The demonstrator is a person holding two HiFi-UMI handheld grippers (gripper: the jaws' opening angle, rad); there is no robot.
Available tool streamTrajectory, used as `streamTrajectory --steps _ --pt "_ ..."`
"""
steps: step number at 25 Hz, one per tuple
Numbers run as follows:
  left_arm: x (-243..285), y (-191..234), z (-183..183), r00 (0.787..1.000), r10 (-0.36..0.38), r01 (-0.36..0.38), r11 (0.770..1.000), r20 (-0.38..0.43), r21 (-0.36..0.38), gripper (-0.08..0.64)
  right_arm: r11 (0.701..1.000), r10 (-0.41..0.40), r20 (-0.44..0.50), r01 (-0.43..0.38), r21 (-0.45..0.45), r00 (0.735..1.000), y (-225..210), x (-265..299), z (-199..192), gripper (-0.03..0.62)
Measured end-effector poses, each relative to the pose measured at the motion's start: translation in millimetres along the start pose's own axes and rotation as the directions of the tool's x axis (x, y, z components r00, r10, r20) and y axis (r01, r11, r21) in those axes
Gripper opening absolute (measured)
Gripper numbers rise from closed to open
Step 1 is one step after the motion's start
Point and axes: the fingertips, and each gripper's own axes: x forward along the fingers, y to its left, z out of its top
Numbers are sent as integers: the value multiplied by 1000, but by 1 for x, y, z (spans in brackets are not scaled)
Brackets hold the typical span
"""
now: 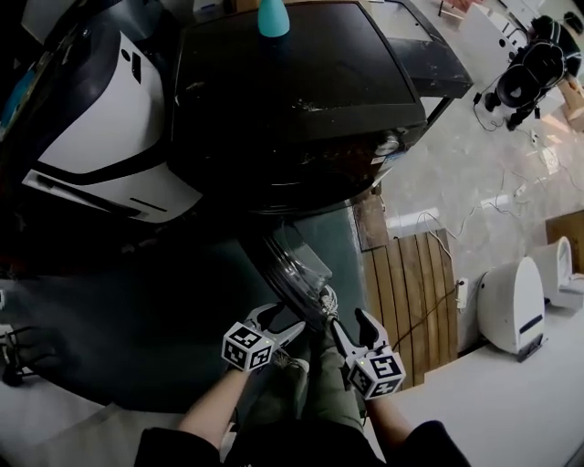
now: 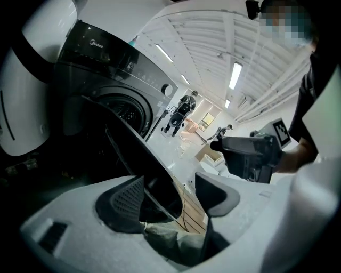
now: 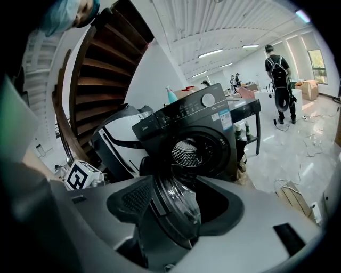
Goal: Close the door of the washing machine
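The black front-loading washing machine (image 1: 292, 91) stands ahead of me with its round door (image 1: 297, 264) swung open towards me. My left gripper (image 1: 285, 319) is at the door's near edge on its left side, and my right gripper (image 1: 351, 321) is just to its right. In the left gripper view the door's rim (image 2: 138, 154) runs between the wide jaws of the left gripper (image 2: 173, 194), close to the left pad, with a gap on the right. In the right gripper view the door's glass bowl (image 3: 176, 213) sits between the spread jaws of the right gripper (image 3: 178, 202), and the drum (image 3: 186, 152) shows behind.
A white appliance (image 1: 109, 119) stands to the left of the machine, and a teal bottle (image 1: 273, 16) rests on top. A wooden slat panel (image 1: 411, 292), a white device (image 1: 511, 306) and cables lie on the floor at right. A staircase (image 3: 106, 58) rises behind; a person (image 3: 279, 80) stands far off.
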Motion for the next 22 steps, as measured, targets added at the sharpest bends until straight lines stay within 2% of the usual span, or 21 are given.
streamTrajectory --steps 5,12,18,22 --pt "36 -3 31 999 -33 34 999 -20 34 299 999 -40 11 39 37 999 -32 1 11 236" --pt "76 -2 69 999 -43 44 998 -13 47 298 994 -84 8 83 67 996 -73 7 29 232" --pt "98 5 96 999 -32 33 998 -10 52 294 995 -85 -25 86 46 996 -101 33 35 227" --pt "107 11 108 999 -29 30 998 -20 46 280 994 -78 -30 80 80 997 -111 56 40 225"
